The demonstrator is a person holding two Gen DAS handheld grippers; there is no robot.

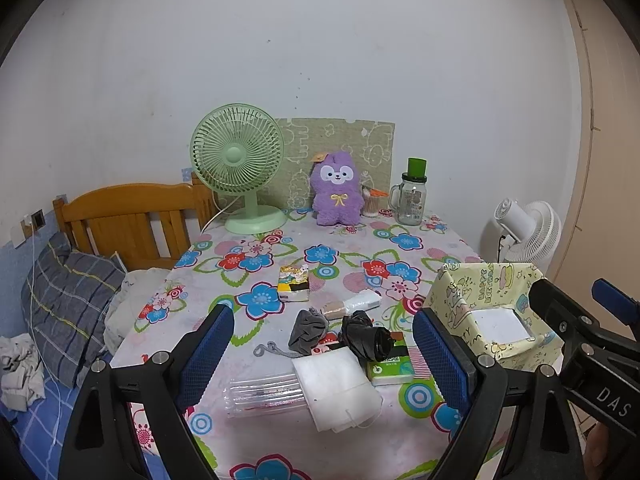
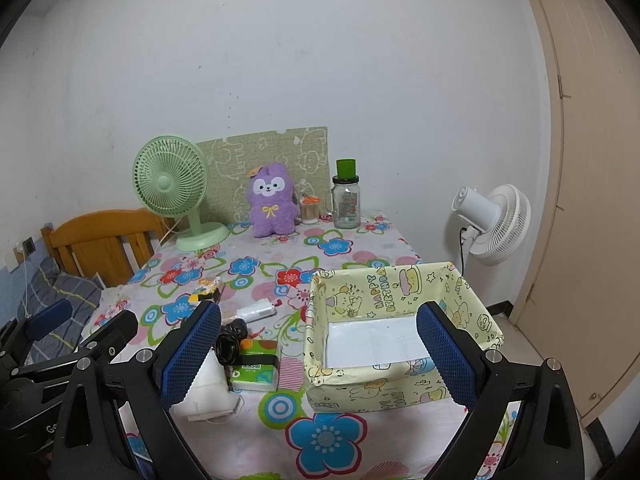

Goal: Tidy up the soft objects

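both claws wide, nothing held. left claw (image 1: 324, 354) hovers over the soft pile mid-worktop (image 1: 256, 264): grey pouch (image 1: 308, 330), black bag (image 1: 366, 338), white pad (image 1: 336, 386), green tissue pack (image 1: 390, 370). right claw (image 2: 318, 354) frames the yellow box (image 2: 396, 304), bare inside but for white paper. likely first pick: take the loose grey pouch, pinch mid-bulk not the cord, lift clear, drop in box.

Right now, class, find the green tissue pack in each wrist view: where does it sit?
Left wrist: green tissue pack sits low and right of centre, just inside the right finger, under the black bag.
Right wrist: pack sits low, left of centre, beside the yellow box.
Shared landmark: purple plush at the table's back.
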